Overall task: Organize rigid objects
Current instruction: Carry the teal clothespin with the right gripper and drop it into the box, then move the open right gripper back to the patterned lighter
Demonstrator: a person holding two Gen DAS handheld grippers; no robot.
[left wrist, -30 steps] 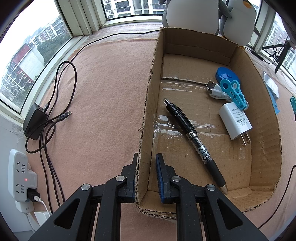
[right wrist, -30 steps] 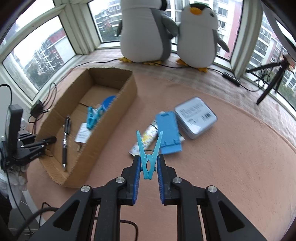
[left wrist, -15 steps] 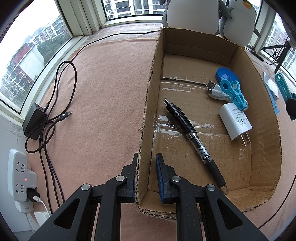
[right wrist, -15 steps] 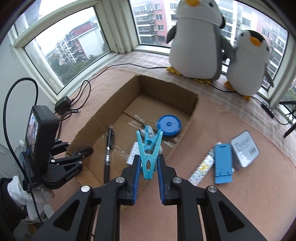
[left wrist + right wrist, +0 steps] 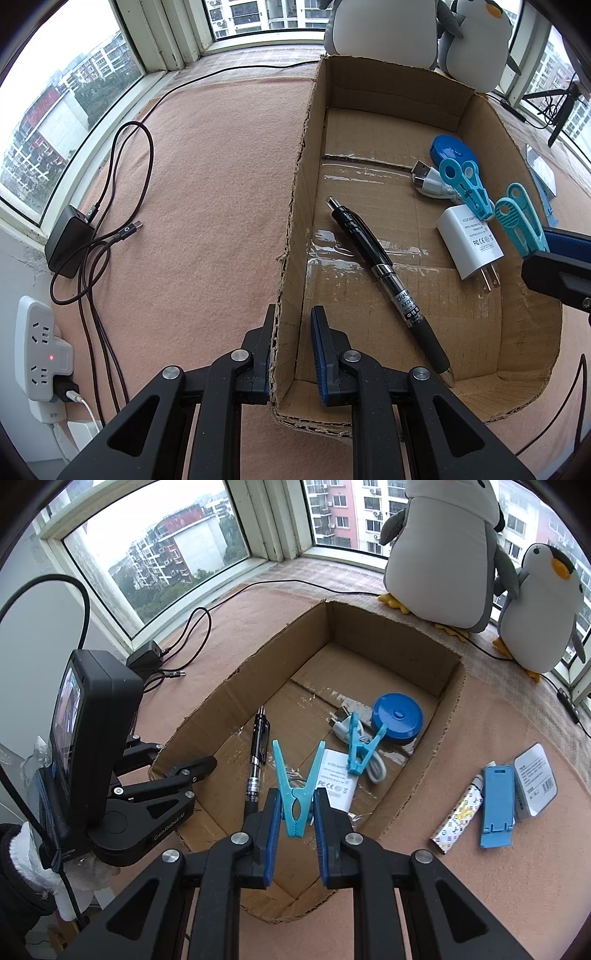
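The right gripper (image 5: 295,812) is clamped on a light-blue plastic clothespin (image 5: 295,794) — its two prongs splay upward in a V — and hangs over the near end of the open cardboard box (image 5: 454,686), above the white power adapter (image 5: 338,775). Inside the box lie a black pen (image 5: 258,753), a second blue clothespin (image 5: 360,747) across a white USB cable (image 5: 375,771), and a round blue tape measure (image 5: 397,718). The left gripper (image 5: 291,350) pinches the box's left wall, one finger on each side. Outside, on the pink cloth (image 5: 461,849), rest a blue phone stand (image 5: 496,806), a patterned lighter (image 5: 458,819) and a grey tin (image 5: 535,781).
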